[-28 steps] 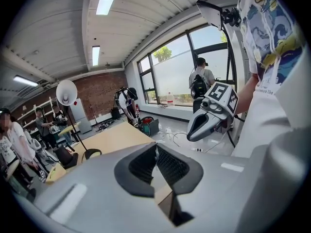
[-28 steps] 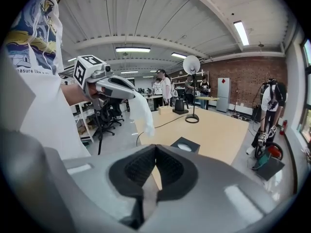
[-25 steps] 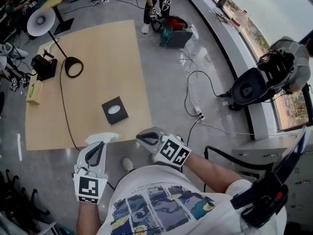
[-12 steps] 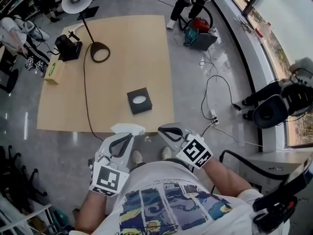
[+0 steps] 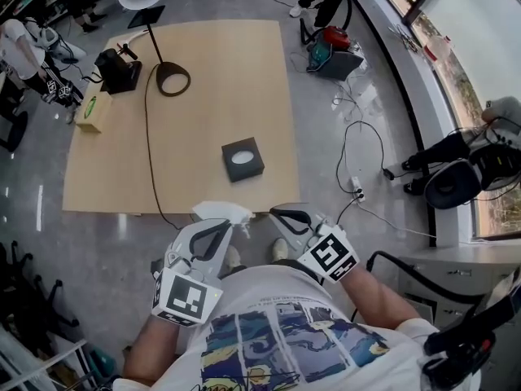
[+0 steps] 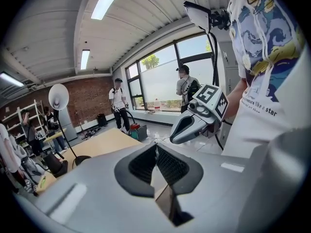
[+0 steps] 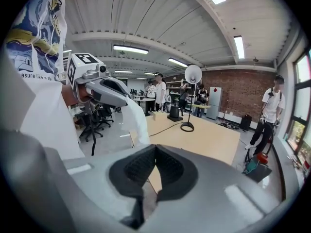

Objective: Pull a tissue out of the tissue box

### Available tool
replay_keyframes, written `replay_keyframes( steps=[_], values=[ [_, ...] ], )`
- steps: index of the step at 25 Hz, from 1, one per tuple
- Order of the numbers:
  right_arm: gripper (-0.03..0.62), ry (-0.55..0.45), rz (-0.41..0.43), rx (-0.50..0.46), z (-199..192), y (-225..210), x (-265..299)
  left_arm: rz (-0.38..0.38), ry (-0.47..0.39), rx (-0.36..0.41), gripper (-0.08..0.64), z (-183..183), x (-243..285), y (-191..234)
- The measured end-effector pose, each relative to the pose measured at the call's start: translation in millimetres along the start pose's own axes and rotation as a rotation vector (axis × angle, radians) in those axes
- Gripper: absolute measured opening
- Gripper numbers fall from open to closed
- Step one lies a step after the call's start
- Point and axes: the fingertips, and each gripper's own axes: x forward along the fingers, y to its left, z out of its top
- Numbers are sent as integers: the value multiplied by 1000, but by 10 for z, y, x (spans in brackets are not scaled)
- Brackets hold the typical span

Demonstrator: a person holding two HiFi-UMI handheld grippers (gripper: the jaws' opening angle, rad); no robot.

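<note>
A dark tissue box (image 5: pixel 242 160) with a white oval opening sits on the tan table (image 5: pixel 203 72), near its front edge. My left gripper (image 5: pixel 226 223) is held close to the person's body, short of the table edge, shut on a white tissue (image 5: pixel 218 212) that spreads out past its tips. In the right gripper view that tissue (image 7: pixel 135 123) hangs down from the left gripper (image 7: pixel 124 101). My right gripper (image 5: pixel 275 212) is beside the left one, jaws together with nothing between them. Both grippers are well clear of the box.
A floor lamp's round base (image 5: pixel 172 78) and its cable lie on the table, with a black device (image 5: pixel 118 68) and a small pale box (image 5: pixel 94 112) at the far left. Cables and a power strip (image 5: pixel 356 190) trail over the floor on the right. People stand around the room.
Both grippers have risen a little and moved toward the table's front edge. The tissue stays in the left gripper. The head camera has shifted, so the table appears further right.
</note>
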Motion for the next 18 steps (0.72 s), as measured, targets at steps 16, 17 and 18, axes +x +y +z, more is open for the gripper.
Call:
replay_keyframes(
  steps=[16,17,18],
  values=[
    [3,1,-81,41,-16,407,176,-50,-28,24,8,-302,-251,118],
    [3,3,-83,42,-25,415,174,-53,-28,25,8,-305,-249,119],
    [3,5,-85,43,-33,417,173,-55,-29,26,8,-309,-246,120]
  ],
)
